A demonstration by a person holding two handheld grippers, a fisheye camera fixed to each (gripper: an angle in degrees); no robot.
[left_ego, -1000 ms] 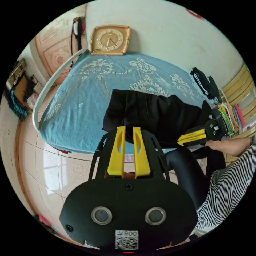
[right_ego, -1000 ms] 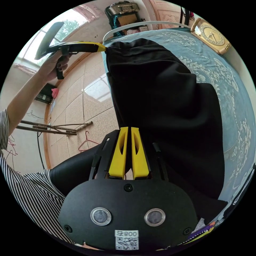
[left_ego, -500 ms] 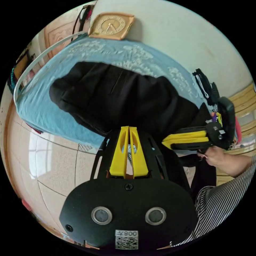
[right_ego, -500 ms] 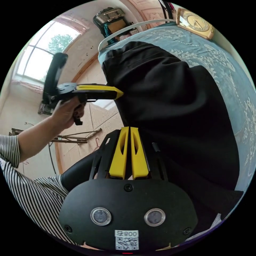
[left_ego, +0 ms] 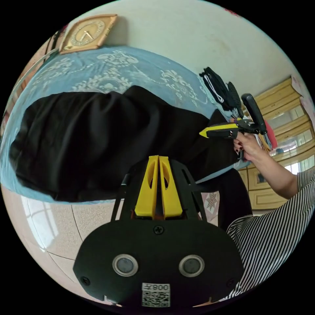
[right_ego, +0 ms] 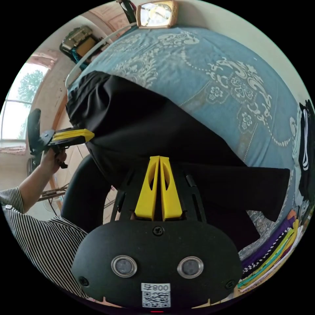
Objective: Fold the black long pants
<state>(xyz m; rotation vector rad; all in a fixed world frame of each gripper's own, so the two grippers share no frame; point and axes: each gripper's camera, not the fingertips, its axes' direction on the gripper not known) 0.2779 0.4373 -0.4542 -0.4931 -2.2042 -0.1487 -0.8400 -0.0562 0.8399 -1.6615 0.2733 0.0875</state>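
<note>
two pairs of yellow tongs are closed tight, jaws pressed together, each with black cloth at the tips. the left gripper [left_ego: 159, 158] pinches the near edge of the black long pants [left_ego: 98, 137] where they hang over the side of the bed [left_ego: 108, 70], though its tips are buried in dark fabric and i cannot tell how much cloth it really has. the right gripper [right_ego: 159, 158] looks much the same, jaws together and nosed into the pants' edge. i judge both hold that near edge so the cloth can be lifted or drawn as one piece into a fold, with the tongs spread apart along it to keep it taut.

from each pair the pants spread away across the blue patterned bedcover, bunched and doubled just beyond the tips, one leg end trailing off to the side in the right gripper view. past the pants there is a pile of dark clothes [left_ego: 223, 93] near the bed's far corner, and furthest off a clock [left_ego: 86, 32] leans against the wall.
</note>
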